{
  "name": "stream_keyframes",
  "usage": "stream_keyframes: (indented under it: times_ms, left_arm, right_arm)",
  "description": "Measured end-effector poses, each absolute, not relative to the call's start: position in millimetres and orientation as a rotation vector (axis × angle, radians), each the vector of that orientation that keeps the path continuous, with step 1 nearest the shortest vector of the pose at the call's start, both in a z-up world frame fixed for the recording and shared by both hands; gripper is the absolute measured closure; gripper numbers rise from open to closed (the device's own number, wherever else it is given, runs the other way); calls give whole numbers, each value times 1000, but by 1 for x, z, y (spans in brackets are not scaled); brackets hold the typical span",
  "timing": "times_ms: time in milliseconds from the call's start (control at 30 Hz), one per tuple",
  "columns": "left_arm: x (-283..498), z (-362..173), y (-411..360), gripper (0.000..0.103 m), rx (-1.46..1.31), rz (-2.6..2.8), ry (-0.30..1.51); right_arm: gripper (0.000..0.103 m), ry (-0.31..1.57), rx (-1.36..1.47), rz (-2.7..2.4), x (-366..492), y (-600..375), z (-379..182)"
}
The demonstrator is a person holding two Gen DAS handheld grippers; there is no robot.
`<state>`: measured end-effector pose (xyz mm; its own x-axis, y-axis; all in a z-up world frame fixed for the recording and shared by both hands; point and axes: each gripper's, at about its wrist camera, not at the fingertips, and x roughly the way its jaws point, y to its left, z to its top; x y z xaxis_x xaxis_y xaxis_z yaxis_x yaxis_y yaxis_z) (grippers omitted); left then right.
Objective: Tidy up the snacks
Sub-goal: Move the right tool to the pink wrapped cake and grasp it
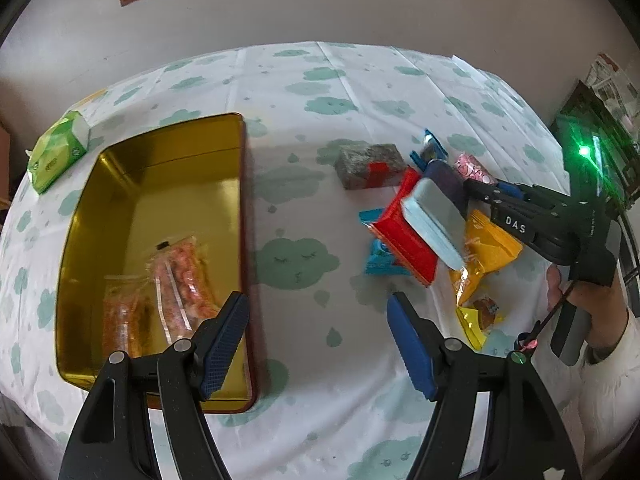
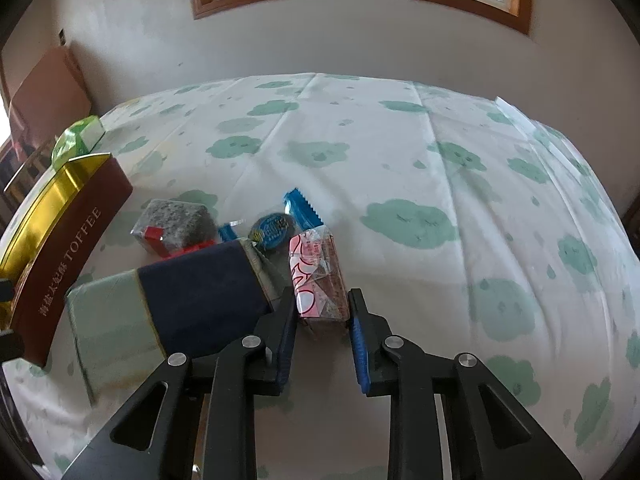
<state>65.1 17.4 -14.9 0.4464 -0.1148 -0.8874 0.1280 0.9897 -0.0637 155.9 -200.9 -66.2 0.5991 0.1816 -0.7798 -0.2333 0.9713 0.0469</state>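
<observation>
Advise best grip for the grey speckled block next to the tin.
Take the grey block across its short width, mid-length, coming straight down from above. It lies flat and apart from the tin, with both long sides clear. Avoid its right end, where the red packet and the pile crowd it. The open left tool is free; the right tool holds the pink packet.

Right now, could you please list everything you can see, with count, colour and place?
tin: one, gold inside, left on the table
clear packets: two, orange-pink, inside the tin
tissue pack: one, green, beyond the tin
grey block snack: one, grey with red label, mid-table
pink-wrapped snack: one, between the right gripper's pads
flat box: one, navy and pale green, on the pile
red packet: one, in the pile
yellow packets: two, near side of the pile
tablecloth: white, green clouds
left gripper: open, empty
right gripper: shut on the pink-wrapped snack
</observation>
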Motion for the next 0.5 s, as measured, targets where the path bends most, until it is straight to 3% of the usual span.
stream_keyframes:
  times_ms: [500]
  left_arm:
    - [44,-32,-36,35,87,-318,1134]
  right_arm:
    - [78,914,6,192,126,-247,-68]
